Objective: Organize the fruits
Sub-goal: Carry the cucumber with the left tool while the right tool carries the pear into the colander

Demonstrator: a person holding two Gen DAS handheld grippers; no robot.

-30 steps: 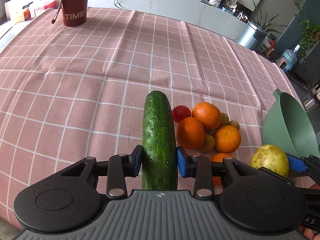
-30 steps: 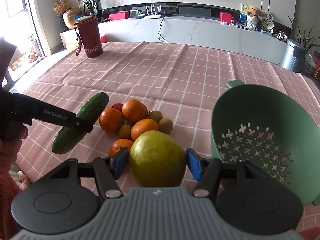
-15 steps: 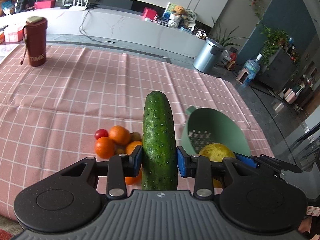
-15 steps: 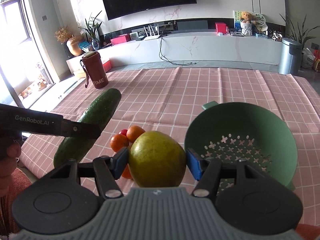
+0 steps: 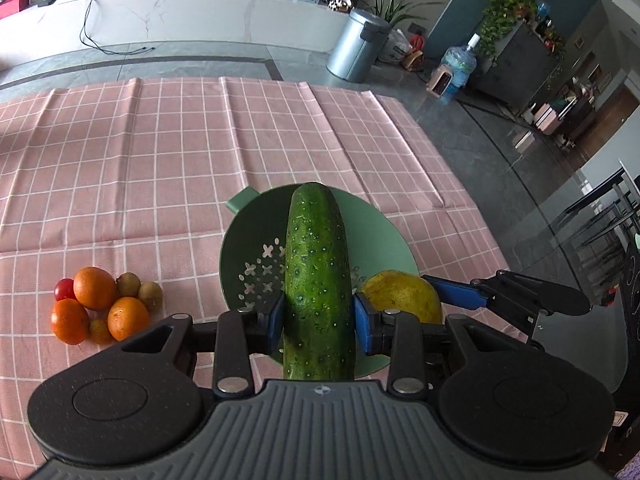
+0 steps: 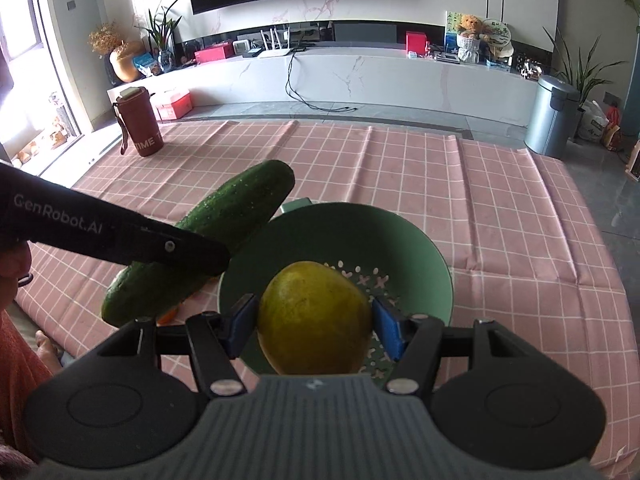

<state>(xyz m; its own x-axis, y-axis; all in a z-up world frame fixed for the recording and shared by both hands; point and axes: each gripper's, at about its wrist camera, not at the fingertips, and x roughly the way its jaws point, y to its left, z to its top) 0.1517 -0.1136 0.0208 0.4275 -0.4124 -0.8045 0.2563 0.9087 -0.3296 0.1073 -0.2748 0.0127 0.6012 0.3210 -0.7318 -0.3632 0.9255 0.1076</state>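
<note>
- The left gripper [image 5: 319,317] is closed tight on a long green cucumber [image 5: 318,276]. A moment ago the cucumber was down low by the pile of oranges. Now it hangs over the green strainer bowl [image 5: 384,232] in the middle of the frame.
- The right gripper [image 6: 314,326] is closed on a round yellow-green fruit [image 6: 316,316]. It was beside the bowl before. Now it is over the bowl too, at the lower middle of the right view.
- This means both things have been carried up and across. I think the next step is to let them go into the bowl.
- The bowl looks empty inside. You can see the little cross-shaped holes in its bottom.
- The oranges [image 5: 94,288] sit at the lower left of the left view with a small red tomato [image 5: 64,289] and some little brown fruits [image 5: 140,290]. They are on the pink checked table [image 5: 160,140], beside the bowl and not in it.
- A dark red bottle [image 6: 138,120] stands far off at the upper left of the right view. It is not in the way.
- The two grippers are close together over the bowl. The cucumber is long, so it could bump the yellow-green fruit or the other gripper, or tip over the bowl's edge.
</note>
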